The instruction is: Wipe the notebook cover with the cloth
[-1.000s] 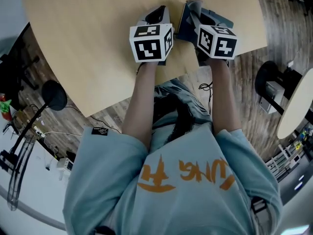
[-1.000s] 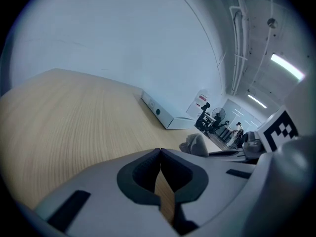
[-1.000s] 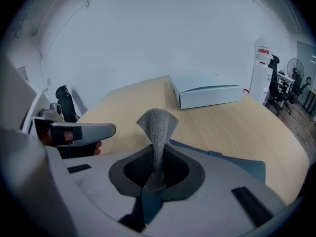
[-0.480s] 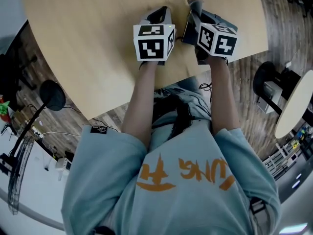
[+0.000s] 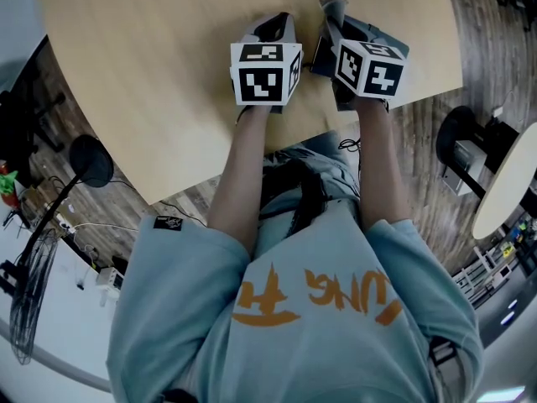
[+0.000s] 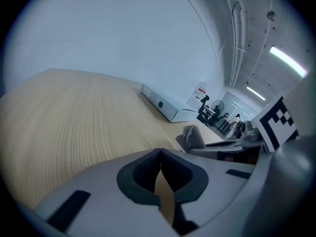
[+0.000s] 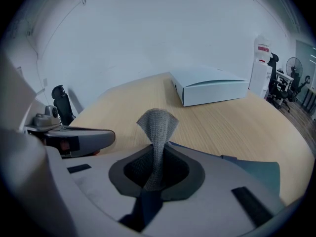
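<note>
My right gripper (image 7: pixel 157 151) is shut on a grey knitted cloth (image 7: pixel 157 125), whose free end stands up above the jaws. A dark blue notebook (image 7: pixel 258 171) lies flat on the wooden table under this gripper; only its edges show. In the head view the cloth (image 5: pixel 334 7) sticks out ahead of the right gripper (image 5: pixel 333 19), and a strip of the notebook (image 5: pixel 320 56) shows beside it. My left gripper (image 6: pixel 160 156) is shut on nothing and hovers over bare wood just left of the notebook. From the left gripper view the cloth (image 6: pixel 192 136) is at the right.
A white flat box (image 7: pixel 211 89) lies farther out on the table (image 5: pixel 151 74), also in the left gripper view as the box (image 6: pixel 163 103). The table's near edge runs close to the person's body. On the floor stand a chair base (image 5: pixel 460 134) and a round white table (image 5: pixel 506 183).
Both grippers have shifted slightly away from the person across the table. The right one stays shut on the cloth, and less of the notebook shows between them.
</note>
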Demonstrator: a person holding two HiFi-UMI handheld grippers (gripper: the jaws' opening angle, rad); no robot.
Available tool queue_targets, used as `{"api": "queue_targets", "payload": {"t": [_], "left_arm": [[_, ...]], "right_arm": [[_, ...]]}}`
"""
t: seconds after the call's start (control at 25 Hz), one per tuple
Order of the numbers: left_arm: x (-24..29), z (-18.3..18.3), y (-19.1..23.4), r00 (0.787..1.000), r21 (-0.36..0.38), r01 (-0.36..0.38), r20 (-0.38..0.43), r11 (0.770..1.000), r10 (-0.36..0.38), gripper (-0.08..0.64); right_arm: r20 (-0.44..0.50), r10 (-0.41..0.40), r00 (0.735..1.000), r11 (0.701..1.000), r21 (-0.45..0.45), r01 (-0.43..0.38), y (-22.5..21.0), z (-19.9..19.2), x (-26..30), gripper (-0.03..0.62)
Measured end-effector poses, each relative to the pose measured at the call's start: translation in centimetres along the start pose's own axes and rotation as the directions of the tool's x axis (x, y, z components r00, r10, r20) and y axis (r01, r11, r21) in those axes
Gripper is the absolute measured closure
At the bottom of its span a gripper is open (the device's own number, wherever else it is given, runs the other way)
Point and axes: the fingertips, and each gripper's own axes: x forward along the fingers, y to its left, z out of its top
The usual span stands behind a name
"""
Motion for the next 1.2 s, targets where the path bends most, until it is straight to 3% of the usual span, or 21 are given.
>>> {"api": "queue_targets", "payload": {"t": [0.6, 1.2], "left_arm": [[0.4, -0.1, -0.8, 1.000, 0.000, -0.032, 0.002, 1.000, 0.032, 0.543], [0.8, -0.1, -2.3, 1.000, -0.012, -0.001, 0.005, 1.000, 0.001, 0.543]], "right_arm": [[0.002, 0.019, 1.000, 1.000, 0.004, -0.019, -0.7, -0.4, -0.4, 0.563], [0.012, -0.019, 1.000, 0.999, 0.041, 0.018, -2.6, -1.0, -1.5, 0.563]]}}
